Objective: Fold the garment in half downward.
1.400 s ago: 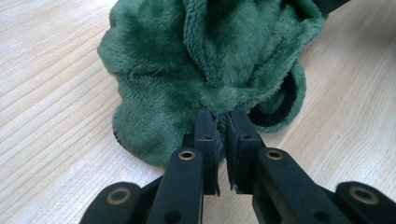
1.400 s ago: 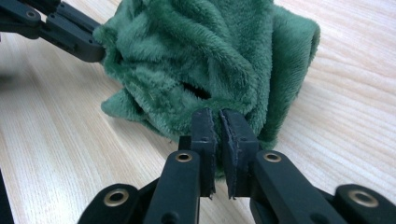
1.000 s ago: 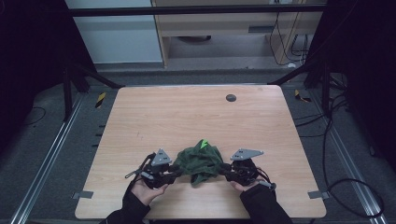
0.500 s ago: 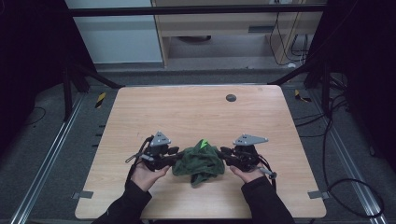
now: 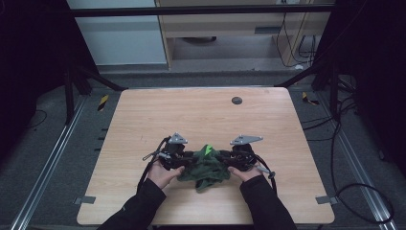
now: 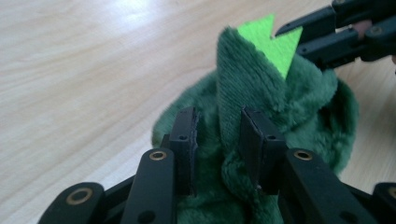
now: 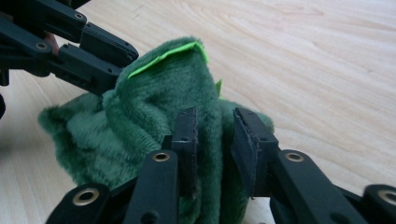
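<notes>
So there's a dark green plush thing (image 5: 205,168) bunched up on the table (image 5: 201,115), near the front edge and roughly in the middle. It's fuzzy fabric with a bright lime felt bit (image 5: 208,150) poking up on top, zigzag-cut along one edge.

Both grippers come at it from opposite sides. The left gripper (image 5: 184,157) is on the left side of the plush, the right gripper (image 5: 230,158) on the right side, each one lying roughly level and pointing inward at the other.

In the left gripper view, the jaws stand fairly narrow with an upright fold of plush (image 6: 236,100) between them. The right pad (image 6: 254,140) looks to be pressed against it, while the left pad has a small gap to the fold, so I can't tell for sure how firm that grip is. Its jaws have just been opening a little.

In the right gripper view it's much the same: narrow jaws with a ridge of plush (image 7: 212,126) between the pads (image 7: 187,140), and the fabric fills the gap there, so it looks pinched.

A dark round spot (image 5: 236,100) sits far back on the table.
</notes>
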